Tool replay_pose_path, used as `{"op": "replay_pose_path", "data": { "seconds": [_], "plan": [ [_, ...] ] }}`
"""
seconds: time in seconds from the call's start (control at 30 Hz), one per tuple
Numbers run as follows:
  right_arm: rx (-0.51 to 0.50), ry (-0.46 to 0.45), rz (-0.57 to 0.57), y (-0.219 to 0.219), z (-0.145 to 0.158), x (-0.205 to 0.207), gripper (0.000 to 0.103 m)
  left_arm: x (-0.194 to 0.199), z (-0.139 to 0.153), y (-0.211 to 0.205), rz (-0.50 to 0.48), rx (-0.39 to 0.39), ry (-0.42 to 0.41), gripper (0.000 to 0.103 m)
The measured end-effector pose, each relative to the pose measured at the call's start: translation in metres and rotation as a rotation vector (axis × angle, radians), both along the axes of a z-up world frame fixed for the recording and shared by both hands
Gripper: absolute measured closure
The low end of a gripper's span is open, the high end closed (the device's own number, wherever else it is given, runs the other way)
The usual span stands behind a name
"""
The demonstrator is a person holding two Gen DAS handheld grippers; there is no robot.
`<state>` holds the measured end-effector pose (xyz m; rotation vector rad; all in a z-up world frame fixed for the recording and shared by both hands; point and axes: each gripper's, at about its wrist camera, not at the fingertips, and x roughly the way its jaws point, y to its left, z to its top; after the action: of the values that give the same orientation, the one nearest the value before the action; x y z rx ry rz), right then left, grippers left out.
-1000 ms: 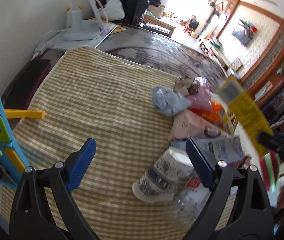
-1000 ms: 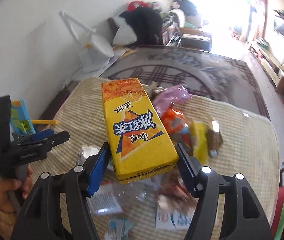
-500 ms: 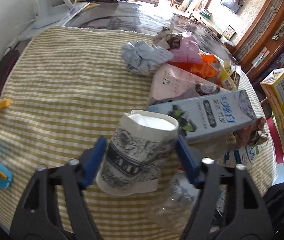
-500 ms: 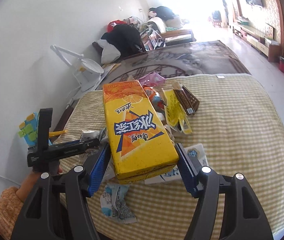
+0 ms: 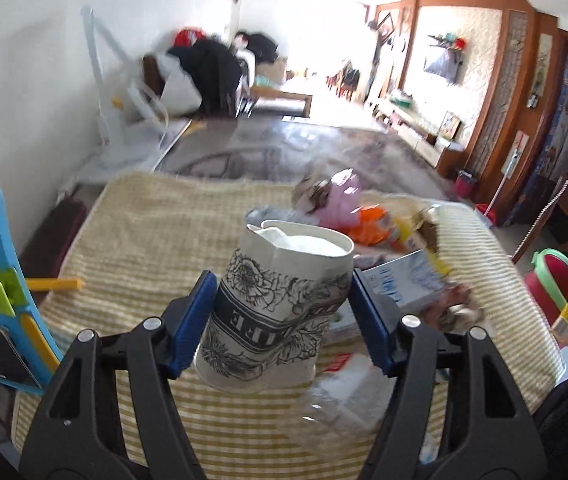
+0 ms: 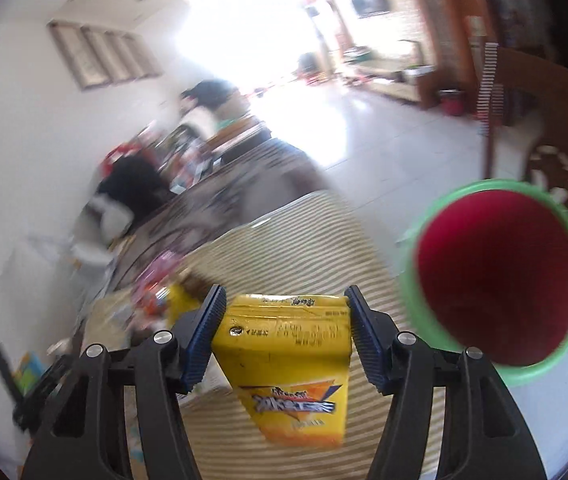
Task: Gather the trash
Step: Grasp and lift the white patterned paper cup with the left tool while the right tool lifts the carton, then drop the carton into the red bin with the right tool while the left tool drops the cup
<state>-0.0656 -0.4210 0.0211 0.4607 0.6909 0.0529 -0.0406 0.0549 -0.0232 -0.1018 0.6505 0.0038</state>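
your left gripper [image 5: 282,322] is clenched on the floral paper cup [image 5: 280,308]; your right gripper [image 6: 284,340], jaws just tightened, clasps the yellow drink carton [image 6: 292,364] beside the red-lined bin [image 6: 498,276]. neither is binned, and wrappers [image 5: 364,216] still litter the checked cloth [image 5: 156,236].

Matt paper cup [image 5: 280,304]; glossy carton [image 6: 290,364]; woven checked cloth [image 5: 156,236]; plastic bin [image 6: 496,276].

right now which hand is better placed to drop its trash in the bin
Right. The right gripper holds the yellow juice carton with the green bin close beside it; the left gripper, holding the paper coffee cup, sees that bin farther off.
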Motion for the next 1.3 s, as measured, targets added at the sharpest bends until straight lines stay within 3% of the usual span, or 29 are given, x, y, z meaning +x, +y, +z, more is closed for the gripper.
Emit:
{"op": "replay_pose_path", "data": {
  "seconds": [0.1,0.27,0.4,0.47,0.57,0.77,1.0,1.13,1.3],
  "plan": [
    [0.002,0.009,-0.098,-0.052,0.002,-0.003,0.044,-0.005,0.014,-0.028,-0.059,0.007,-0.042,0.038],
    [-0.001,-0.046,-0.212,-0.113,0.021,-0.01,0.045,0.005,0.027,-0.068,-0.186,-0.09,-0.023,0.038],
    [-0.046,-0.056,-0.303,-0.142,0.025,-0.005,0.045,0.014,0.036,-0.113,-0.302,-0.067,-0.037,0.038],
    [-0.06,-0.005,-0.309,-0.14,0.011,0.015,0.045,0.017,0.041,-0.142,-0.38,-0.07,-0.036,0.038],
    [-0.047,0.071,-0.303,-0.129,-0.02,0.024,0.045,0.025,0.046,-0.193,-0.523,-0.134,-0.005,0.038],
    [0.068,0.143,-0.339,-0.127,-0.056,0.023,0.043,0.043,0.048,-0.297,-0.752,-0.157,0.038,0.038],
    [0.149,0.146,-0.416,-0.144,-0.065,0.001,0.043,0.076,0.028,-0.385,-0.868,-0.278,0.178,0.038],
    [0.166,0.106,-0.51,-0.151,-0.064,-0.036,0.04,0.083,0.015,-0.425,-0.924,-0.284,0.23,0.038],
    [0.136,0.062,-0.603,-0.153,-0.06,-0.075,0.038,0.089,-0.008,-0.445,-0.93,-0.253,0.294,0.038]
  ]
}}
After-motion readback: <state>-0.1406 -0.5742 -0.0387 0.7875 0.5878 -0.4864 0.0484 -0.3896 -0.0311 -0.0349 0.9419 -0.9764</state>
